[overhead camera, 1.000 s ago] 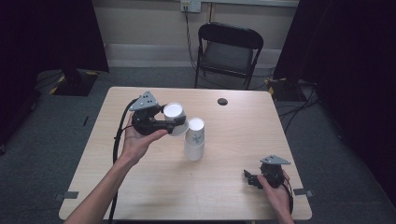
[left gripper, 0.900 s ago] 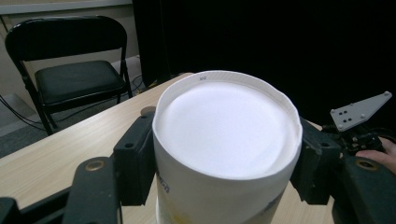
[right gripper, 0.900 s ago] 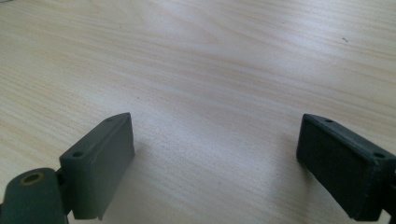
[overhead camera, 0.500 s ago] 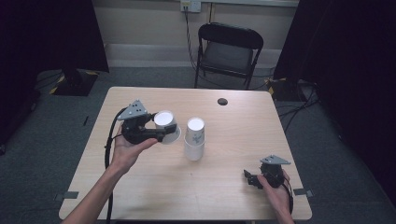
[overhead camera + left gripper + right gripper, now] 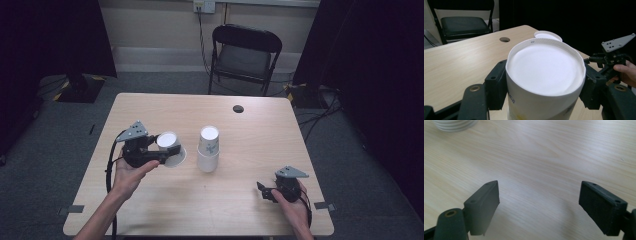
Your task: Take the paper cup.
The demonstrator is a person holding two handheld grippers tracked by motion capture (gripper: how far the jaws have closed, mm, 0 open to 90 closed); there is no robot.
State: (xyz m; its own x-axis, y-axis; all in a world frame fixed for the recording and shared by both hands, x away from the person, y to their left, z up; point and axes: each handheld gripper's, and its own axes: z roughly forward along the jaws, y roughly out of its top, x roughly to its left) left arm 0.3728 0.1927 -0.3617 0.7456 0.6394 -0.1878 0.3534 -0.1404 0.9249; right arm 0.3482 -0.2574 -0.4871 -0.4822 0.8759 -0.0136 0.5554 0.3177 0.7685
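My left gripper (image 5: 168,153) is shut on a single white paper cup (image 5: 168,146), held upside down with its flat base up, at the table's left middle. In the left gripper view both black jaws press the cup's (image 5: 544,75) sides. A stack of upside-down white paper cups (image 5: 208,149) stands at the table's middle, just right of the held cup and apart from it. My right gripper (image 5: 261,190) rests low near the front right edge with its jaws open over bare wood (image 5: 540,205). They have just been closing slightly, with nothing between them.
The light wood table (image 5: 150,210) has a round cable hole (image 5: 238,108) at the back right. A black folding chair (image 5: 245,52) stands behind the table. Dark curtains flank the room. The rims of the stack (image 5: 454,125) lie beyond my right gripper.
My left gripper has carried the cup left, toward the person and lower, away from the stack. The right hand has stayed in place.
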